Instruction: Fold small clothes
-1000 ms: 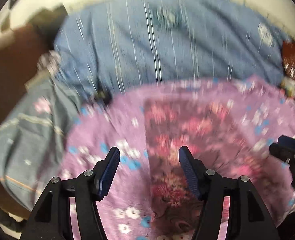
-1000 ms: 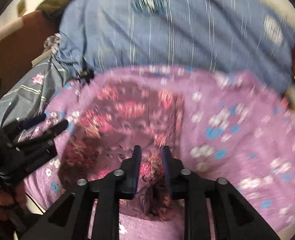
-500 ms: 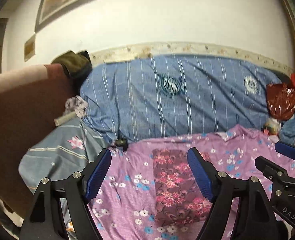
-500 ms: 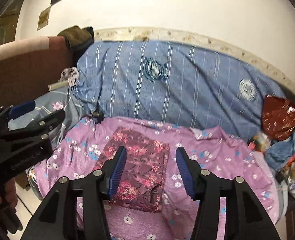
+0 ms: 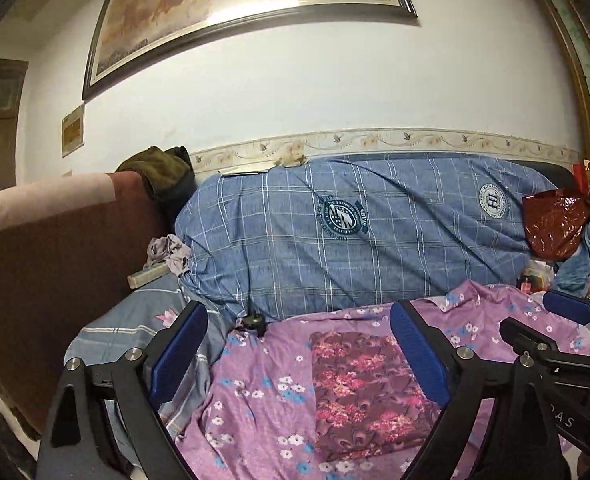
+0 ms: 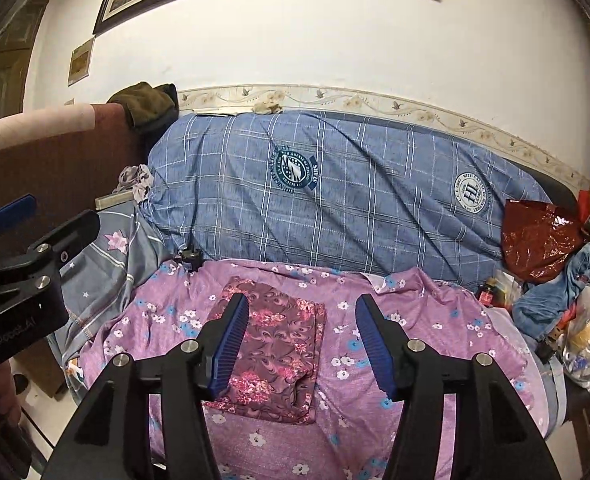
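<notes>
A folded dark-red floral garment (image 5: 363, 392) (image 6: 279, 340) lies flat on a purple flowered sheet (image 5: 255, 400) (image 6: 415, 320). My left gripper (image 5: 295, 320) hangs above and in front of it, jaws opening wide with nothing between them. My right gripper (image 6: 303, 304) is also raised over the near edge of the garment, jaws opening and holding nothing. In the left wrist view the right gripper (image 5: 555, 340) shows at the right edge. The left gripper (image 6: 35, 240) shows at the left edge of the right wrist view, with a hand below it.
A blue checked cover (image 5: 335, 240) (image 6: 335, 200) rises behind the sheet against the wall. A grey flowered cloth (image 6: 107, 264) and a brown upholstered side (image 5: 55, 260) are at the left. A red bag (image 6: 535, 236) and piled clutter (image 6: 583, 328) crowd the right end.
Both grippers let go of the garment, opened and pulled up and back. The folded garment now lies free on the sheet, and the wall and picture have come into view.
</notes>
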